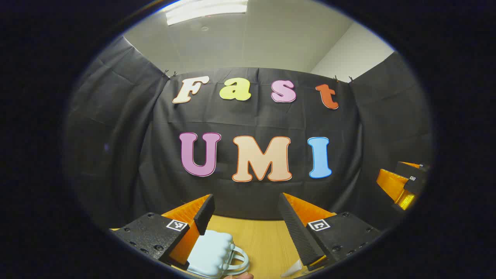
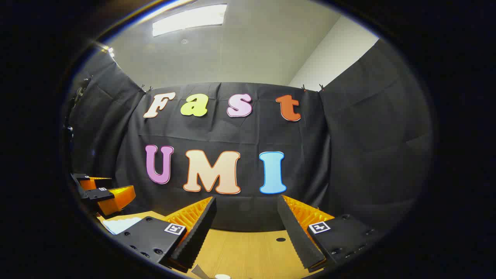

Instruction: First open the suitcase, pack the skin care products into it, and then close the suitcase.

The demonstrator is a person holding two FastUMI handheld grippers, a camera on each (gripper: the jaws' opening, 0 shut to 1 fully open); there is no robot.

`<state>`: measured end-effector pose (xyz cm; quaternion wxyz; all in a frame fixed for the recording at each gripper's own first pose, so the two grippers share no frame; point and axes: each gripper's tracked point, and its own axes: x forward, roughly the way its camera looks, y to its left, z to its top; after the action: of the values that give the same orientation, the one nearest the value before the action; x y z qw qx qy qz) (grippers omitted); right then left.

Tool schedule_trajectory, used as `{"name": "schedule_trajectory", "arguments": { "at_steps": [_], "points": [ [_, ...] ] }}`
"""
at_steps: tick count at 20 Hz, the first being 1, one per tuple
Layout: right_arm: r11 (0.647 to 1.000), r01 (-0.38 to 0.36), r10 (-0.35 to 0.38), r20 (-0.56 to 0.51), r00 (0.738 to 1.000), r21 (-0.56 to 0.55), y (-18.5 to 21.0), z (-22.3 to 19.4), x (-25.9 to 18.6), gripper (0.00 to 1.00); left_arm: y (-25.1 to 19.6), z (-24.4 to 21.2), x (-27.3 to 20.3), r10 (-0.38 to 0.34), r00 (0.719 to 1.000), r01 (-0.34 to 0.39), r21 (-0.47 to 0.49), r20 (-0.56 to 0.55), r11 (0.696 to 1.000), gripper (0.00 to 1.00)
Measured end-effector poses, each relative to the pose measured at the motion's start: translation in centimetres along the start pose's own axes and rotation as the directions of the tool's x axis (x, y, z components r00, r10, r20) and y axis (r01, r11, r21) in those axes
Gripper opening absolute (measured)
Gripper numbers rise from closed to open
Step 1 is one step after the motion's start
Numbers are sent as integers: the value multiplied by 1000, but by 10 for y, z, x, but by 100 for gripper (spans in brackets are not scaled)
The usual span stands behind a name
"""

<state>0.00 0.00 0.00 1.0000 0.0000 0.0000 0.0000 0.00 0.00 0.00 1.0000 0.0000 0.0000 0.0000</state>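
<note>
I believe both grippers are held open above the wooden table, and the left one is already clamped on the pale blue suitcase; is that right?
Not quite. In the left gripper view, the left gripper is open above the wooden table, and the pale blue suitcase lies below beside its finger, unclamped. The right gripper is open too.

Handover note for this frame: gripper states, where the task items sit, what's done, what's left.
Left gripper: open, holding nothing, raised above the wooden table.
Right gripper: open, holding nothing, also above the table.
Pale blue suitcase: on the table at the near edge of the left gripper view, below the left finger; looks closed, handle toward the middle.
Small white things show at the bottom edge of both views; too cropped to identify.
Done: nothing visible.
Left: open suitcase, pack skin care products, close it.
</note>
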Motion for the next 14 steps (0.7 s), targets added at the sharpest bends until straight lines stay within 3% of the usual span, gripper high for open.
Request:
{"name": "schedule_trajectory", "arguments": {
  "at_steps": [8, 11, 14],
  "points": [
    [999, -33, 34, -21, 999, 13, -6, -26, 6, 99, 0, -34, 2, 30, 998, -28, 38, -59, 999, 96],
    [1000, 9, -9, -42, 999, -3, -12, -40, 8, 99, 4, -80, 14, 5, 988, -2, 19, -154, 1000, 96],
    [999, 51, -52, -89, 995, -9, -13, -57, 7, 99, 14, -146, 27, 3, 945, 1, 13, -328, 1000, 96]
  ]
}}
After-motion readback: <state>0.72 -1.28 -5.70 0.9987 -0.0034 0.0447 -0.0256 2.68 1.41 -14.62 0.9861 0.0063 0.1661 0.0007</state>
